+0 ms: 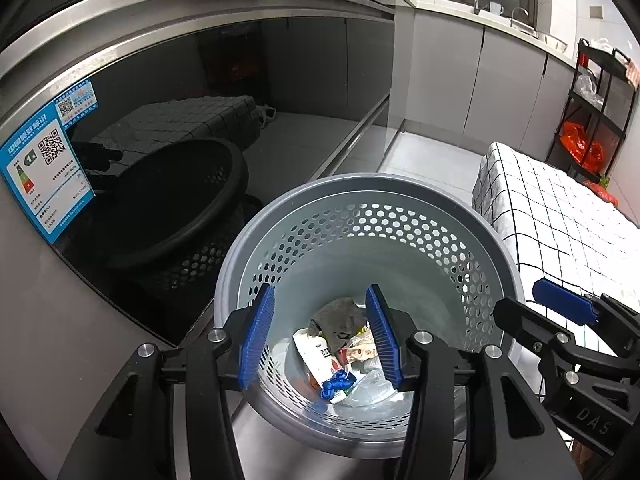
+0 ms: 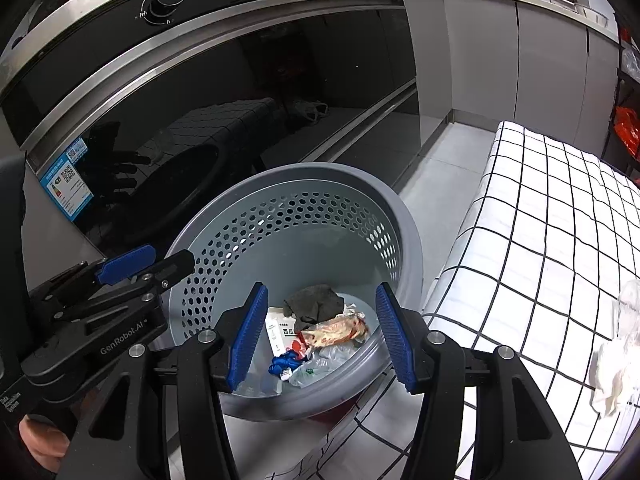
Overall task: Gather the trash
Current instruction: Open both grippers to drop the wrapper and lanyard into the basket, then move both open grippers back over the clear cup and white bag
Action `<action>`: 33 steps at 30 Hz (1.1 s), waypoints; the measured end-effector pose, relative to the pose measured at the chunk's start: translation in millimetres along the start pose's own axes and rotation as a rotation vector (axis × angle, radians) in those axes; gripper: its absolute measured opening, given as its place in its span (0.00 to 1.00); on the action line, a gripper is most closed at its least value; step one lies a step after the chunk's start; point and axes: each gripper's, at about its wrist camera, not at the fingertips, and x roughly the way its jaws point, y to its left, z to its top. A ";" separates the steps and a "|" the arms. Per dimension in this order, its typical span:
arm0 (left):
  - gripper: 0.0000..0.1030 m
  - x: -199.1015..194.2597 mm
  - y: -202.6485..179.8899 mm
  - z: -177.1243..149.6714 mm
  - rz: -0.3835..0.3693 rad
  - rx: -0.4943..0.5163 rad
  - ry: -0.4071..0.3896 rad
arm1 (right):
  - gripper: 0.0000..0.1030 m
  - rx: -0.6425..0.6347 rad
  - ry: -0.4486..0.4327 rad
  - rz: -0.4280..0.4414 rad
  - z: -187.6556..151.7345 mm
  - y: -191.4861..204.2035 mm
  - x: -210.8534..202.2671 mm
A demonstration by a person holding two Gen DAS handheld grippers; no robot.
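Note:
A grey perforated waste basket (image 1: 304, 200) stands on the floor by the oven, also in the right wrist view (image 2: 408, 216). Trash lies in its bottom: a grey rag (image 1: 340, 314), a white carton (image 1: 316, 360), a blue scrap (image 1: 336, 384), clear plastic (image 1: 372, 390) and a red-and-tan wrapper (image 2: 336, 330). My left gripper (image 1: 320, 336) hangs open and empty over the basket; it shows at the left of the right wrist view (image 2: 148, 264). My right gripper (image 2: 322, 334) is also open and empty above the basket, seen at the right of the left wrist view (image 1: 560, 308).
A black glass oven door (image 1: 200, 120) with a blue energy label (image 1: 44, 168) is just left of the basket. A table with a white checked cloth (image 2: 552, 240) is at the right, with crumpled white tissue (image 2: 616, 376) on it. A black rack (image 1: 592, 112) stands at the far right.

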 end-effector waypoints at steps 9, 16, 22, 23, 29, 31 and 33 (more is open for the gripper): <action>0.53 -6.8 -0.3 -1.8 -0.005 -0.002 -0.011 | 0.52 0.028 -0.009 0.001 -8.0 -2.3 -7.6; 0.55 -15.1 -3.0 -4.2 -0.021 -0.001 -0.022 | 0.52 0.051 -0.013 -0.012 -14.8 -6.0 -15.3; 0.56 -25.2 -7.4 -6.7 -0.045 0.003 -0.028 | 0.53 0.081 -0.025 -0.021 -22.4 -13.0 -27.6; 0.56 -26.8 -8.4 -7.0 -0.049 0.005 -0.030 | 0.53 0.088 -0.027 -0.023 -24.0 -15.0 -29.9; 0.56 -37.4 -19.0 -10.3 -0.079 0.019 -0.038 | 0.53 0.120 -0.043 -0.047 -33.3 -27.3 -47.0; 0.57 -41.3 -23.7 -10.9 -0.089 0.027 -0.043 | 0.53 0.130 -0.057 -0.058 -37.3 -32.2 -55.0; 0.58 -45.3 -28.8 -11.9 -0.100 0.035 -0.048 | 0.56 0.140 -0.077 -0.076 -42.1 -36.1 -65.3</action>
